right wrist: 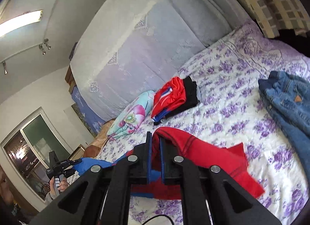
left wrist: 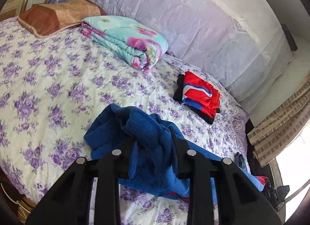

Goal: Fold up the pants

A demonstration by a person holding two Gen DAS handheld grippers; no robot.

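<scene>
On bed (left wrist: 58,74): two folded garments (left wrist: 197,95).

Both wrist cams close over bed (left wrist: 58,70), facing headboard; share folded pile (right wrist: 174,97).

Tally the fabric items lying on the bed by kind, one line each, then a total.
Pants in the grippers, blue and red: 1
Folded clothes stack: 1
Denim jeans: 1
Folded floral quilt: 1
Brown pillow: 1
Total: 5

One pillow (left wrist: 58,17), one quilt (left wrist: 126,39), one jeans (right wrist: 288,101).
</scene>
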